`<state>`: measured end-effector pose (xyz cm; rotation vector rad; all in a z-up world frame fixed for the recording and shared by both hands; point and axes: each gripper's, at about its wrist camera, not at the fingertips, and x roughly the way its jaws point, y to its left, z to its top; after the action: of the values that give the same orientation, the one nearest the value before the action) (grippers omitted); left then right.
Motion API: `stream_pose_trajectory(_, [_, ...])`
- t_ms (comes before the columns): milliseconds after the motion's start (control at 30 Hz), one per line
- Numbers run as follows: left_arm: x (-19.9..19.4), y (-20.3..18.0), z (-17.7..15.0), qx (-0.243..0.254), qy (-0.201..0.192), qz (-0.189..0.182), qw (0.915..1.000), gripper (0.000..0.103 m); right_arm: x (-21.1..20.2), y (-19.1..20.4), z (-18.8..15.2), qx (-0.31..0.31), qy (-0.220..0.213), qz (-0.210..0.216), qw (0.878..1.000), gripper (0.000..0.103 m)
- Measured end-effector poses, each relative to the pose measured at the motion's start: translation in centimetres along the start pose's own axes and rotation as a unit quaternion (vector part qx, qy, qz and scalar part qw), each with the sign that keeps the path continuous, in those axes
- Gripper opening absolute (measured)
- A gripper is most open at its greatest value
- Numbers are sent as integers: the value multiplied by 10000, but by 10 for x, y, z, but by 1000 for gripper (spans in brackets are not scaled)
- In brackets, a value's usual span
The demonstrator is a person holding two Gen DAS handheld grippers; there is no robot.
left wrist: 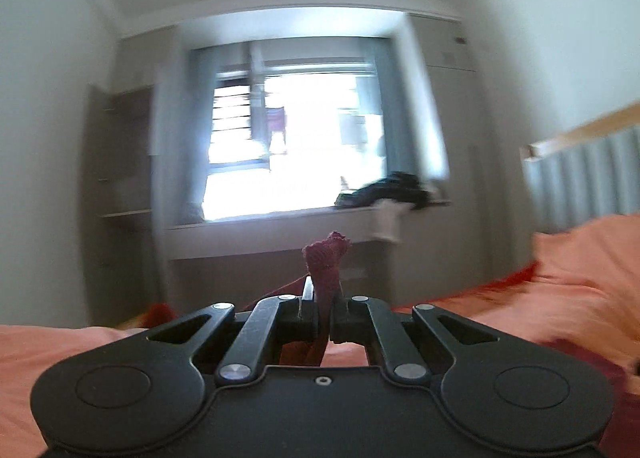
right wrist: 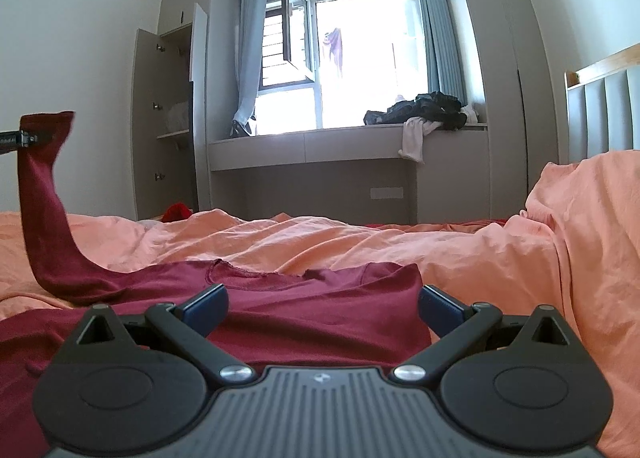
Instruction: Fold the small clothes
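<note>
A dark red top (right wrist: 320, 314) lies on the orange bedding (right wrist: 360, 246), neckline toward the window. My left gripper (left wrist: 325, 298) is shut on the end of its sleeve (left wrist: 326, 258) and holds it up above the bed. In the right wrist view that sleeve (right wrist: 44, 193) rises at the far left, clamped by the left gripper's fingertips (right wrist: 24, 136). My right gripper (right wrist: 322, 308) is open and empty, low over the body of the top, its blue pads (right wrist: 206, 308) wide apart on either side.
A window seat with a pile of dark and white clothes (right wrist: 424, 113) runs under the window. An open cupboard (right wrist: 168, 117) stands at the left. A padded headboard (right wrist: 604, 113) is at the right. A red item (right wrist: 178, 211) lies beyond the bed's far edge.
</note>
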<state>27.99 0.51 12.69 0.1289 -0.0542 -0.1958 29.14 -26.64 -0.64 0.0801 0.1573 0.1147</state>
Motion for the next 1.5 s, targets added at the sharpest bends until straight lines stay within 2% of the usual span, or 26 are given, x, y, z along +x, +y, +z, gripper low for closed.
stream_pose_trajectory(133, [-7,-63,-26,94,317,-701,9970,4,-2,2,1,32,-33,26,10000,103])
stream_pose_trajectory(267, [-17,-113,-62,384,748,-1312,9878,5,-5,3,2,22,-57,57,10000,103])
stream_pose_trajectory(367, [-21,-129,-88,506,1123,-1711,9775,6,-6,4,3,20,-50,104,9999,103])
stream_pose_trajectory(467, [-25,-129,-108,524,1441,-1914,9695,11,-6,6,3,5,-38,154,9999,103])
stream_pose_trajectory(567, [-26,-126,-116,433,1658,-2132,9619,22,-6,9,3,-22,-12,255,9997,103])
stream_pose_trajectory(633, [-22,-121,-116,369,1817,-2279,9559,51,-5,13,2,-77,13,329,9994,103])
stream_pose_trajectory(700, [-26,-115,-112,329,1898,-2359,9525,70,-4,18,1,-129,37,395,9991,103])
stream_pose_trajectory(733, [-28,-111,-111,309,1907,-2395,9515,76,-4,20,1,-153,47,425,9990,103])
stream_pose_trajectory(833, [-43,-96,-101,293,1950,-2484,9484,88,-4,25,-1,-189,96,523,9984,103])
stream_pose_trajectory(967, [-52,-75,-95,61,2154,-2483,9444,98,-3,31,-3,-259,204,721,9968,103])
stream_pose_trajectory(1033, [-54,-61,-91,-81,2208,-2376,9459,98,-1,36,-5,-324,315,866,9952,103])
stream_pose_trajectory(1133, [-47,-32,-87,-358,2273,-1769,9570,98,1,47,-10,-551,472,1051,9918,103])
stream_pose_trajectory(1200, [-33,-8,-86,-541,2317,-1150,9645,98,0,57,-13,-761,485,1105,9898,103])
stream_pose_trajectory(1300, [0,25,-90,-521,2344,17,9708,96,-2,70,-16,-1025,413,1172,9869,103])
stream_pose_trajectory(1367, [26,46,-94,-462,2406,382,9688,94,-1,78,-19,-1184,405,1235,9844,103])
stream_pose_trajectory(1433, [56,67,-101,-519,2624,586,9618,86,-1,83,-22,-1284,406,1275,9826,103])
stream_pose_trajectory(1500, [84,86,-109,-713,2880,744,9521,81,1,86,-25,-1338,437,1302,9814,103])
